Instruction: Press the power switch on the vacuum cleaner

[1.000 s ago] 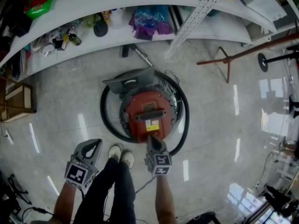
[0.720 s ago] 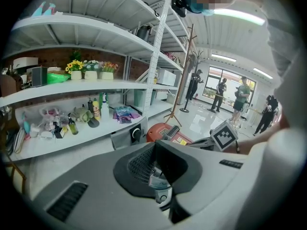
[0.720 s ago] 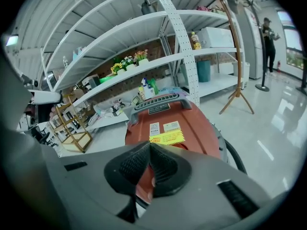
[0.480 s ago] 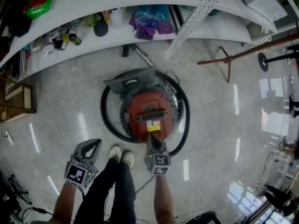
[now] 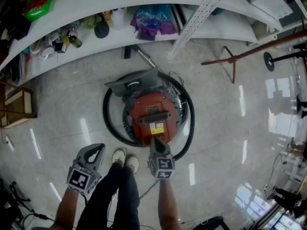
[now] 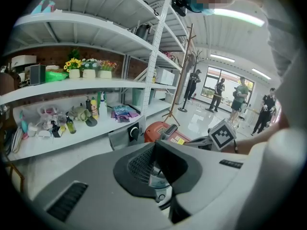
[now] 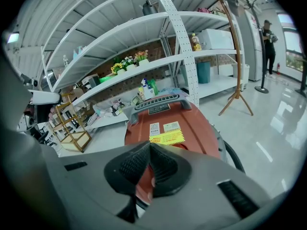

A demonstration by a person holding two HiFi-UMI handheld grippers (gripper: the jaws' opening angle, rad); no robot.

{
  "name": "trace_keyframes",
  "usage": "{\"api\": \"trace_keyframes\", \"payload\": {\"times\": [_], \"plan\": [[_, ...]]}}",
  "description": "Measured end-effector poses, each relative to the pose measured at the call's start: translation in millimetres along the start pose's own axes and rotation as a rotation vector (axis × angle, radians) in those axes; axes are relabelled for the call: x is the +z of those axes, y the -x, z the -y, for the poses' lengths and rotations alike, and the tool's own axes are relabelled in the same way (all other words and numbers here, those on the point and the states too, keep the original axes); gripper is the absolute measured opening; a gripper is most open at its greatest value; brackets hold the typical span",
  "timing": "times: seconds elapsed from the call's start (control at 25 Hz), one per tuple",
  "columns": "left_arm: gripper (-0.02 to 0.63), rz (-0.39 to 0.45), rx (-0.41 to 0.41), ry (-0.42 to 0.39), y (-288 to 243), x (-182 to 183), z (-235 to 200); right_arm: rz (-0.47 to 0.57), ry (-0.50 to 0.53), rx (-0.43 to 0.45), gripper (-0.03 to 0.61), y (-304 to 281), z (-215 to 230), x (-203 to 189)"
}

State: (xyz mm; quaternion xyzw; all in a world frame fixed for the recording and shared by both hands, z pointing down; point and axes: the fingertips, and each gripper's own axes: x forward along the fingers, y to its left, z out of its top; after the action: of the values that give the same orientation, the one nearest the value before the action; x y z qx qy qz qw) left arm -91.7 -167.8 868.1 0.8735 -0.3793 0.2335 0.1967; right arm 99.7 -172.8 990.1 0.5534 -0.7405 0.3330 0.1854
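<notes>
Head view shows right gripper (jaws together) at the near edge of the vacuum cleaner.

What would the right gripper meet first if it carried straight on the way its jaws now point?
The red top of the vacuum cleaner, just below its yellow label. The right gripper, jaws together, points down at it; depth is unclear, so the tips may already be touching.

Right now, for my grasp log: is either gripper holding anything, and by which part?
Nothing is held: left gripper and right gripper both have jaws shut, empty.
</notes>
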Motion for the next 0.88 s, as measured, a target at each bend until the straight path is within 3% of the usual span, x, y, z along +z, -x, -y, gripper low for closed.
{"api": "trace_keyframes", "payload": {"times": [0.48, 0.72, 0.88], "plan": [[0.006, 0.016, 0.004, -0.004, 7, 15, 4, -0.032, 0.002, -0.006, 0.012, 2, 2, -3], [0.006, 0.012, 0.002, 0.089, 13, 23, 9, -0.027, 0.004, -0.001, 0.012, 20, -4, 10], [0.006, 0.012, 0.005, 0.074, 18, 27, 16, -0.008, 0.004, 0.001, 0.012, 36, -9, 23]]}}
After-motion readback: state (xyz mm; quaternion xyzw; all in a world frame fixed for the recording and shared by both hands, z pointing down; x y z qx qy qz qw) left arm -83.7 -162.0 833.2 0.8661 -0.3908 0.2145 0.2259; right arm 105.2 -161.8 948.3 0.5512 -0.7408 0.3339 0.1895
